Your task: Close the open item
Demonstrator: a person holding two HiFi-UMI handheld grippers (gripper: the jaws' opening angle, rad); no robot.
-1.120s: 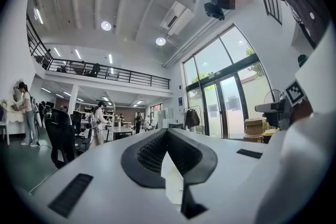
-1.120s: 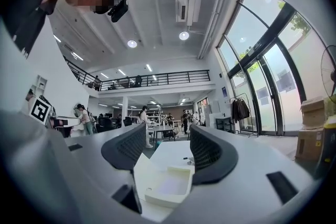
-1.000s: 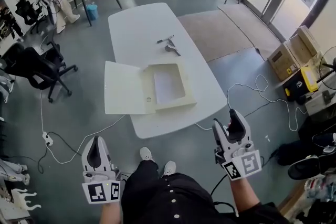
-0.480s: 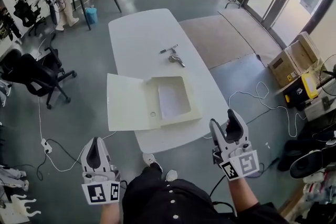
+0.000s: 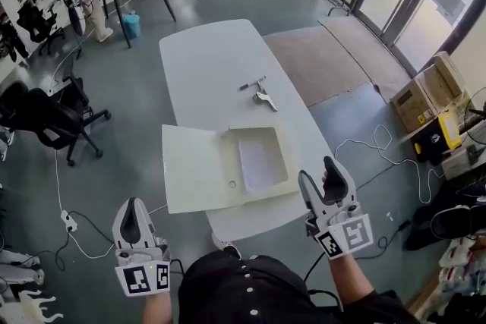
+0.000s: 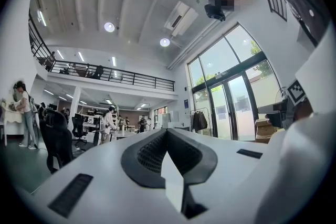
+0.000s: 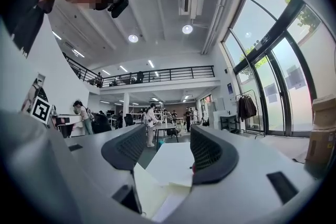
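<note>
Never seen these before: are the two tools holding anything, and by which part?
Nothing is held. The left tool is shut on nothing, the right tool is open and empty, and neither touches the open box.

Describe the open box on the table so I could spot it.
Find the long white table on the grey floor. At its near end lies a flat cream box, lid spread open to the left past the table's edge. Its only neighbours, a pen and a small grey tool, are far smaller and darker.
</note>
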